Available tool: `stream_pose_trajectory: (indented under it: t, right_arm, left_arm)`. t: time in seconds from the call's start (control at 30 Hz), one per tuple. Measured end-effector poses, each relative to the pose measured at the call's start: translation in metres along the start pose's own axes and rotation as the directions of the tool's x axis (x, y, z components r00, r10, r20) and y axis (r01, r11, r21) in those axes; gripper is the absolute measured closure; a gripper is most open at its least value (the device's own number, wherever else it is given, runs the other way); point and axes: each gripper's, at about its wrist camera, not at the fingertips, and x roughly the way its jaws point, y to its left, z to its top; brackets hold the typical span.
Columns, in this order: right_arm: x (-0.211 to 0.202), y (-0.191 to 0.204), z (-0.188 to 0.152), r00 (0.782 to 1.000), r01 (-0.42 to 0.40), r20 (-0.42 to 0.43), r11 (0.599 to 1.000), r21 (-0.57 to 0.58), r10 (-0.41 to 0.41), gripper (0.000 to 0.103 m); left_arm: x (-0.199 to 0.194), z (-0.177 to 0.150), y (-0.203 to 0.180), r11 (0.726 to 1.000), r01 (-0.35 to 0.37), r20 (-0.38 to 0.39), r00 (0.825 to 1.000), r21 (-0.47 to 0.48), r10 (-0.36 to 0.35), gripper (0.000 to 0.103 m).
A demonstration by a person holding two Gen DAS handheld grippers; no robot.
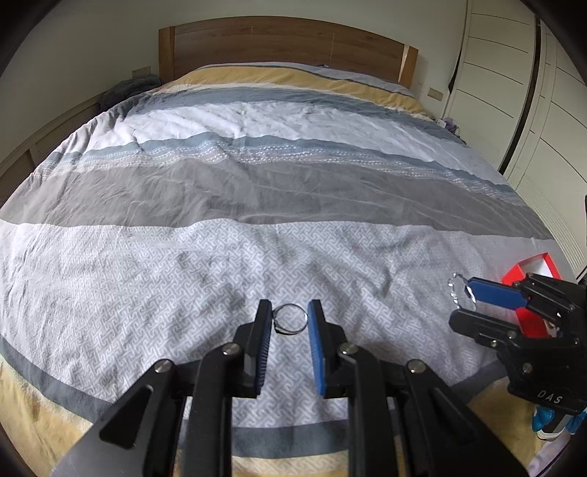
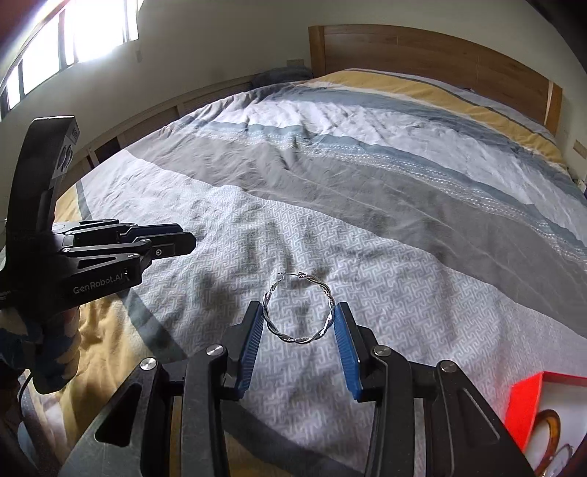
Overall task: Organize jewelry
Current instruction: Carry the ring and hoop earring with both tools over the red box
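A big bed fills the room. A quilt covers it, with stripes of white, grey, blue and yellow and a small maze pattern on the near part. A brown wooden headboard stands at the far end, against a pale wall. White wardrobe doors with thin dark lines stand on one side of the bed. On the other side, a window high in the wall lets in very bright daylight. Low wooden panels run along below it.
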Motion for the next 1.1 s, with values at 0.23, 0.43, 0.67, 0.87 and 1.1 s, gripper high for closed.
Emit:
stream_pose_trajectory:
  t: [0.23,0.43,0.67,0.87,1.1]
  right_arm:
    - [-0.066,-0.032,-0.025,0.997,0.075,0.021,0.995,0.062,-0.076,0.064]
    - [-0.116,-0.086,-0.060,0.984,0.177,0.001,0.975,0.135,-0.178,0.064]
    - [-0.140,-0.173,-0.097,0.961,0.276,-0.057,0.930,0.243,-0.271,0.064]
    - [-0.132,-0.230,-0.109,0.951,0.310,-0.097,0.912,0.268,-0.295,0.063]
    - [-0.110,-0.254,-0.106,0.952,0.302,-0.120,0.930,0.210,-0.281,0.063]
  left_arm:
    - [-0.023,0.007,-0.064,0.995,0.074,0.009,0.997,0.060,-0.075,0.085]
    - [-0.025,0.012,-0.150,0.975,0.178,-0.003,0.984,0.130,-0.179,0.085]
    - [0.000,0.029,-0.259,0.934,0.297,-0.044,0.955,0.199,-0.294,0.085]
    - [0.040,0.018,-0.322,0.917,0.302,-0.125,0.952,0.259,-0.279,0.085]
    - [0.077,0.010,-0.338,0.934,0.252,-0.159,0.963,0.255,-0.216,0.085]
